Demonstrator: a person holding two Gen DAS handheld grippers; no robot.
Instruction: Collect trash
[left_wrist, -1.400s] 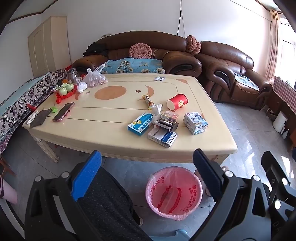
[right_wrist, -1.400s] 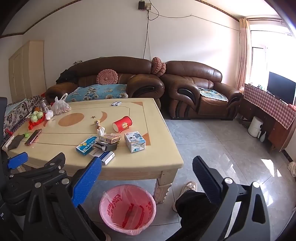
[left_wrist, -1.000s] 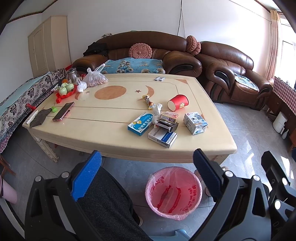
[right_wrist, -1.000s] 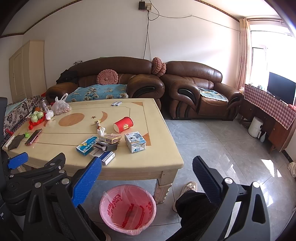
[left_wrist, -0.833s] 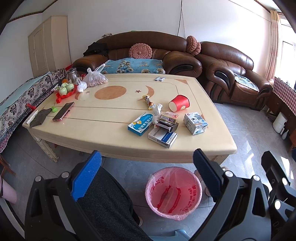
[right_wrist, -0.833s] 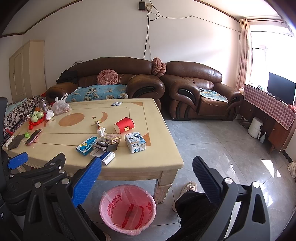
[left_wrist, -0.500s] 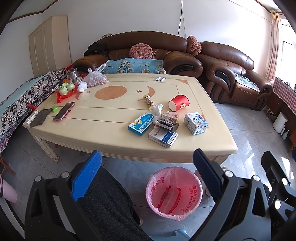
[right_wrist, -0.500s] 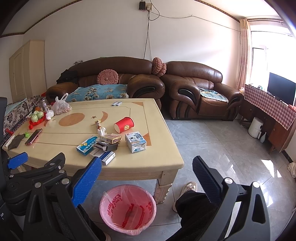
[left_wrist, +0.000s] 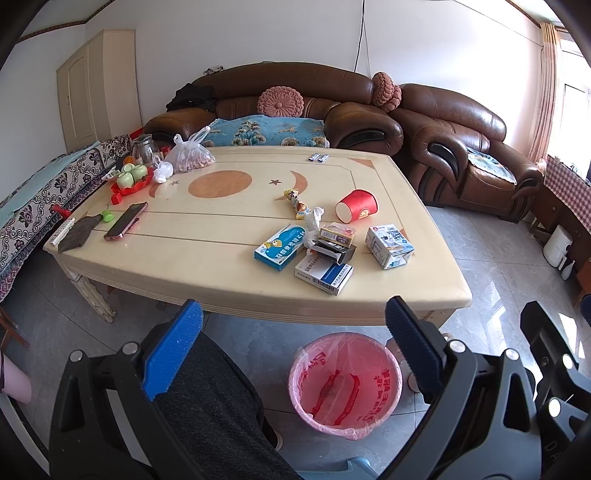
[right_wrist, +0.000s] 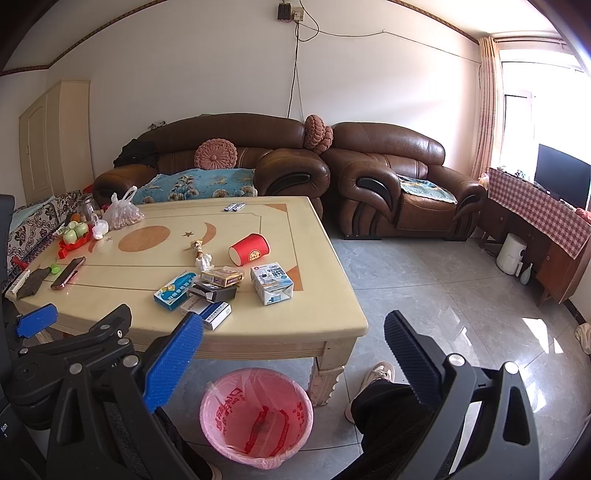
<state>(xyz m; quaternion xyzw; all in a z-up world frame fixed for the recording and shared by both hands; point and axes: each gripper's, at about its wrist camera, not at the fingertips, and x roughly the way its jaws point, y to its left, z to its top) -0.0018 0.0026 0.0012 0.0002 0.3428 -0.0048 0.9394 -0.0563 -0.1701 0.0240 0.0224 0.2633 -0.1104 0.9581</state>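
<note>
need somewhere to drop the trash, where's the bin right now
The pink-lined bin stands on the floor just in front of the table's near edge, below the cluster of boxes. In both wrist views it sits low in the frame, near the table leg.

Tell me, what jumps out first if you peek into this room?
Probably the pink bin on the floor just in front of the table, bright and lined with a bag. Next, the red paper cup lying on its side on the table, behind a messy pile of small boxes. Both open claws frame the view, left claw and right claw.
</note>
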